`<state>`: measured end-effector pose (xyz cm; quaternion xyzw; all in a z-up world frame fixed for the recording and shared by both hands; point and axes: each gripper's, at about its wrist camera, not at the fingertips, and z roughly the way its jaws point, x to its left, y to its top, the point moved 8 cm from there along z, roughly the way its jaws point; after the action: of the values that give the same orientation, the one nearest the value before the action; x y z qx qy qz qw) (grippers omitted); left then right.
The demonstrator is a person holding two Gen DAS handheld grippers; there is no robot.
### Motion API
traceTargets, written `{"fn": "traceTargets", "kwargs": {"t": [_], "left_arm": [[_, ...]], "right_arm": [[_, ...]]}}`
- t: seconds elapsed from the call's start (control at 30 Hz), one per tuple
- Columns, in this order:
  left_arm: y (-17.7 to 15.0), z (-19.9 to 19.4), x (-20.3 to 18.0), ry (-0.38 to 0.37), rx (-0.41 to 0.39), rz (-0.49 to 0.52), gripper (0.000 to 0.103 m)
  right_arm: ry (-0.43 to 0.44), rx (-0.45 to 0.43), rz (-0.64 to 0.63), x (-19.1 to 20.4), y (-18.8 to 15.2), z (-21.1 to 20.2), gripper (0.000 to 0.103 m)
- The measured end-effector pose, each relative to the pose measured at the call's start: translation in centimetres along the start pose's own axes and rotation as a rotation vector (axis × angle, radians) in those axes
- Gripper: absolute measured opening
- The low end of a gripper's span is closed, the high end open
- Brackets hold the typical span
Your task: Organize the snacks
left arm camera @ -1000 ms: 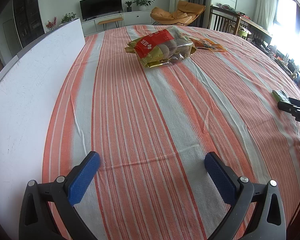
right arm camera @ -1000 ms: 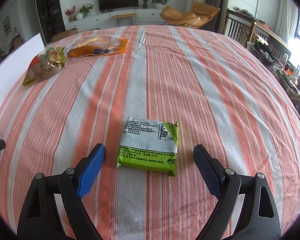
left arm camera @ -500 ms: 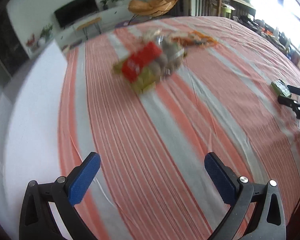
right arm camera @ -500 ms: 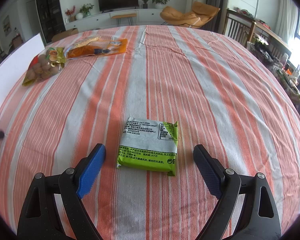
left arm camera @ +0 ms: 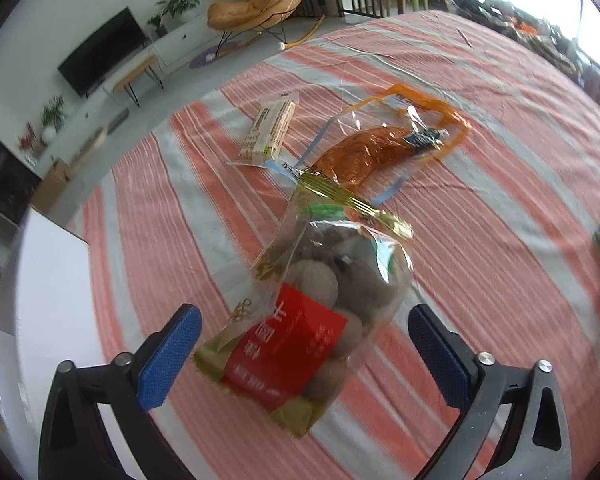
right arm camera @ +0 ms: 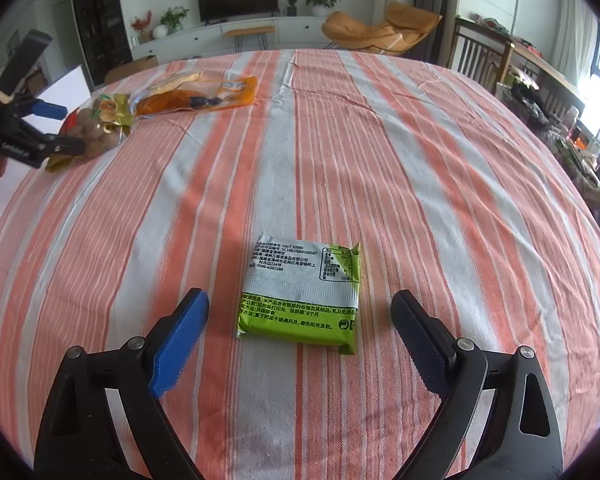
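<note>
A clear bag of round brown snacks with a red label (left arm camera: 312,312) lies on the striped tablecloth between the open fingers of my left gripper (left arm camera: 306,344). It also shows far left in the right wrist view (right arm camera: 92,132), with the left gripper (right arm camera: 60,128) around its near end. Beyond it lie an orange-edged clear pouch (left arm camera: 384,152) and a cream bar packet (left arm camera: 270,130). A green and white packet (right arm camera: 302,290) lies flat just ahead of my open right gripper (right arm camera: 300,340), between its fingers.
A white board (left arm camera: 48,320) lies along the table's left side. The striped cloth (right arm camera: 420,160) covers the whole table. Chairs and a cluttered sideboard stand beyond the right edge.
My left gripper has moved forward across the table to the bag of round snacks, which now sits between its fingers. The right gripper and green packet have not moved.
</note>
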<state>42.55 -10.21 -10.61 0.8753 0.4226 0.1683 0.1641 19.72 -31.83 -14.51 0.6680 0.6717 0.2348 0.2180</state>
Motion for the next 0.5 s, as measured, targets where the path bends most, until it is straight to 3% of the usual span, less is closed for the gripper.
{"fn": "traceTargets", "kwargs": {"t": [0.07,0.13,0.3,0.4,0.5], "left_arm": [[-0.1,-0.1,0.3,-0.018,-0.007,-0.068,0.057],[-0.7,-1.0,0.5,-0.010,-0.025,-0.148,0.046],[-6.6,-5.3,-1.1,-0.086,-0.021,-0.477,0.046],[-10.1,-8.5,-4.8,-0.120,-0.053,-0.519,0.046],[-12.5,-10.1,-7.5,-0.101,-0.100,-0.511,0.046]], "right_arm": [[0.000,0.000,0.000,0.0,0.0,0.0,0.095],[0.000,0.000,0.001,0.0,0.0,0.0,0.095],[0.000,0.000,0.001,0.0,0.0,0.0,0.095],[0.000,0.000,0.001,0.0,0.0,0.0,0.095],[0.000,0.000,0.001,0.0,0.0,0.0,0.095]]}}
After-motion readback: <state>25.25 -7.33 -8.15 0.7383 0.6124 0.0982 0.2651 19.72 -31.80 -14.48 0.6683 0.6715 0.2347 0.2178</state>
